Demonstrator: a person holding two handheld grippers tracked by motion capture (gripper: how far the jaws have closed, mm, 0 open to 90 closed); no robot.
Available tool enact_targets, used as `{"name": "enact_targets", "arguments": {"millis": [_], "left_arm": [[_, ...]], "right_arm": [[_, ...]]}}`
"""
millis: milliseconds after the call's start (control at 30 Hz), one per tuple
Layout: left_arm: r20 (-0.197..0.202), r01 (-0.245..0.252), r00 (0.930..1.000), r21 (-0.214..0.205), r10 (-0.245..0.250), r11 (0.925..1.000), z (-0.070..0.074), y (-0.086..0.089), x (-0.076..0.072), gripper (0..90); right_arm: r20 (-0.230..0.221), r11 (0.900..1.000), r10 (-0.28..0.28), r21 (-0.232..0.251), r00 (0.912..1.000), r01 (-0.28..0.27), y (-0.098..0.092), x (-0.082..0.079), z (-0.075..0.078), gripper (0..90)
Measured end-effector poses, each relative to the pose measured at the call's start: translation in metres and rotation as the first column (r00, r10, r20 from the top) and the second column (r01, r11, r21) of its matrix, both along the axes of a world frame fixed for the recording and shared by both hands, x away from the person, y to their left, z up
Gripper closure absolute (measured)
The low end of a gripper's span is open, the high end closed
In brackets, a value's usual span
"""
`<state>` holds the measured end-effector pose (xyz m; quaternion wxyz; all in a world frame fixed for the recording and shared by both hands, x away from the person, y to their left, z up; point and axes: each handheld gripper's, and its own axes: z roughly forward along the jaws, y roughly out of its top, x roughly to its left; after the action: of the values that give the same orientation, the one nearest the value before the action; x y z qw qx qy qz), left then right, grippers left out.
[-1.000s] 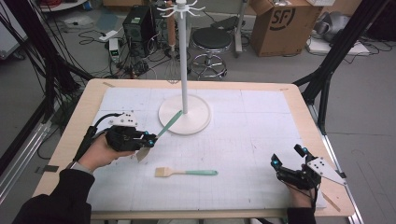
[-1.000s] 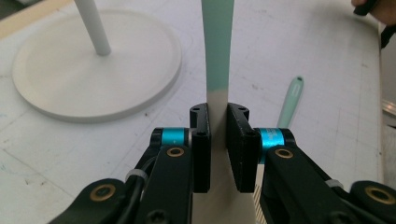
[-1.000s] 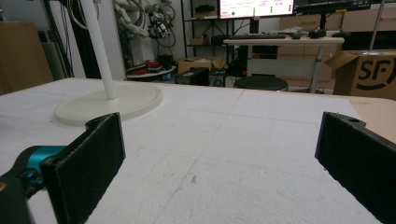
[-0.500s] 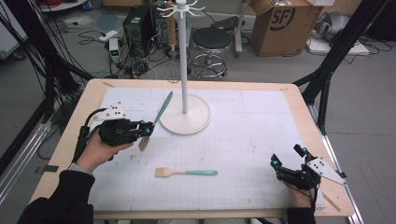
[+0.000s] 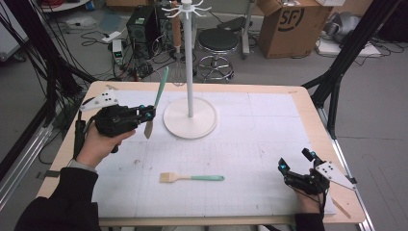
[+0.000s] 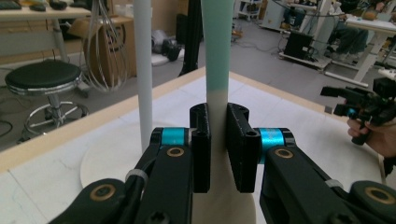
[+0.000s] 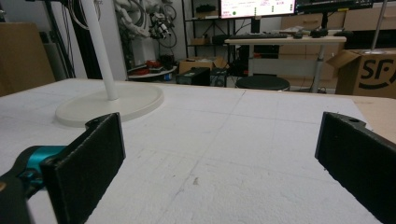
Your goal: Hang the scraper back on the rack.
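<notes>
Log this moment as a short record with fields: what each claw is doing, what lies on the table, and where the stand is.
left claw: shut on the spatula, gripping near the cream blade, green handle pointing up, clear of the table
right claw: open, nothing between its jaws, low at the table's near right corner
brush: flat on the table, bristles left, green handle right
stand: upright, round white base beside the spatula

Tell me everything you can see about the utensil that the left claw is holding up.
The spatula has a long mint-green handle and a cream, seemingly silicone blade. The left claw is shut on it at the neck, just below where green meets cream. It is lifted clear of the table, nearly upright, handle leaning up and away, blade hanging down, beside the white stand without touching it. Only the claw's pads touch it.
</notes>
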<state>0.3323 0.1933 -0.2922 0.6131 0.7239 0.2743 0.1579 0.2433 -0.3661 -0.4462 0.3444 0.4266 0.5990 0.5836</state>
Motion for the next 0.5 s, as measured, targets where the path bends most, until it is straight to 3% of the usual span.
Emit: {"name": "enact_targets", "arguments": {"millis": [233,500], "left_arm": [[0.044,0.002,0.999,-0.037,0.0,0.9993,0.023,0.002,0.013,80.4],[0.075,0.002,0.9972,-0.038,0.001,0.9993,0.044,0.001,0.026,80.5]], "right_arm": [[0.004,1.0,0.0,0.003,1.0,0.0,-0.001,-0.001,0.0,0.5],[0.011,1.0,0.0,0.001,0.9999,0.0,-0.004,-0.003,0.0,0.5]]}}
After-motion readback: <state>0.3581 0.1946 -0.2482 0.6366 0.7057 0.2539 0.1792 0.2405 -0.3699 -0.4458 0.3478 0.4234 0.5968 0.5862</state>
